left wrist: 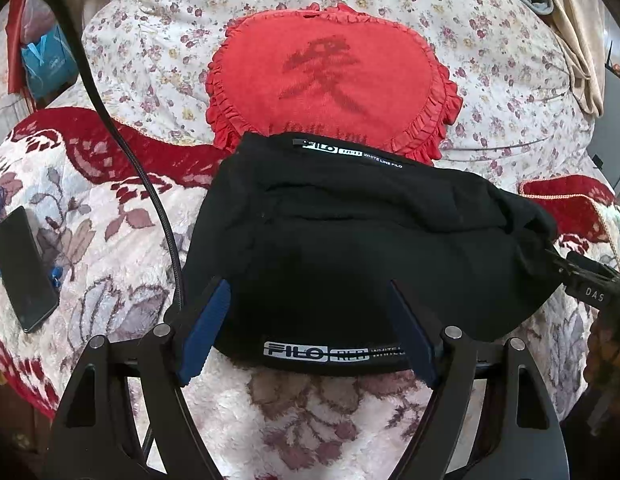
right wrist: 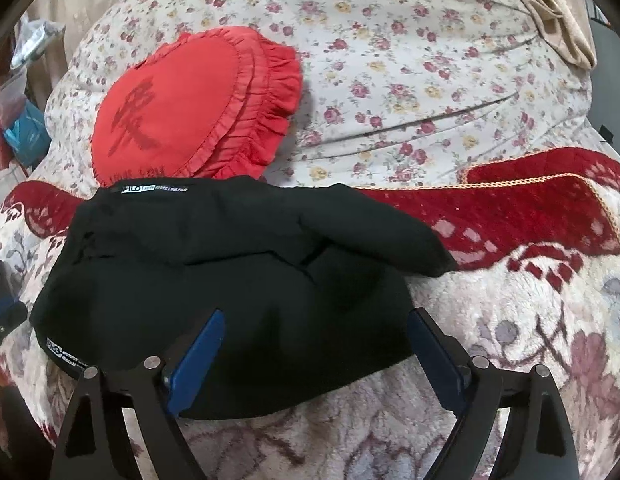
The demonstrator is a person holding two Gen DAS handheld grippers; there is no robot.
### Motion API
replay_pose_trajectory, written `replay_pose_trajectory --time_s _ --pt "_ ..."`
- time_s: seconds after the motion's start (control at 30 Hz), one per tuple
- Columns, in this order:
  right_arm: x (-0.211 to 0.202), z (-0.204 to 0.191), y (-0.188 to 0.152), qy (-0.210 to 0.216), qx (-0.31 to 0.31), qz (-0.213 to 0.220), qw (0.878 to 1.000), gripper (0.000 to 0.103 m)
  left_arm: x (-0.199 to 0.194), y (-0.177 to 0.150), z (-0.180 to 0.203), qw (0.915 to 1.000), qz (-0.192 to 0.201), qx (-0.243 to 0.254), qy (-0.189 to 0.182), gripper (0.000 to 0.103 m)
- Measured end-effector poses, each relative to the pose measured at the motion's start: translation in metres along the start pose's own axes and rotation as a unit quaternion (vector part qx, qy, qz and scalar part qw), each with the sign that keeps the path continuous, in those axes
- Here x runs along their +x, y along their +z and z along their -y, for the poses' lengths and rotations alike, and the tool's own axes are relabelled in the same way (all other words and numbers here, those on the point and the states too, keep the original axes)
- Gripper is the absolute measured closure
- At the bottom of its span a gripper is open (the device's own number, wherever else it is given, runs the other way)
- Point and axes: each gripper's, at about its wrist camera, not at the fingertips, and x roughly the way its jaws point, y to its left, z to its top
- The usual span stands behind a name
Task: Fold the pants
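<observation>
Black pants (left wrist: 349, 240) folded on bed (left wrist: 317, 412); left gripper (left wrist: 310, 312) and right gripper (right wrist: 315, 344) wide apart, gripping nothing.

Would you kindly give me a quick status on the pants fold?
Left gripper open, right gripper open, both over the near edge. Black pants folded into a bundle on the floral blanket. Red heart pillow touching far edge; phone clear at left.

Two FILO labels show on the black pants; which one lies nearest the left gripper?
The larger FILO label on the pants' near hem, between the open left gripper's fingers; the other label sits by the red cushion.
</observation>
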Motion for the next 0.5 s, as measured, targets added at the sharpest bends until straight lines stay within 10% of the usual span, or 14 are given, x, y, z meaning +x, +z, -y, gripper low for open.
replay_pose_trajectory --time_s 0.5 --pt "0.059 -0.021 0.024 -0.011 -0.022 -0.052 0.998 0.012 0.028 0.008 -0.006 0.9997 -0.015 0.000 0.019 0.023"
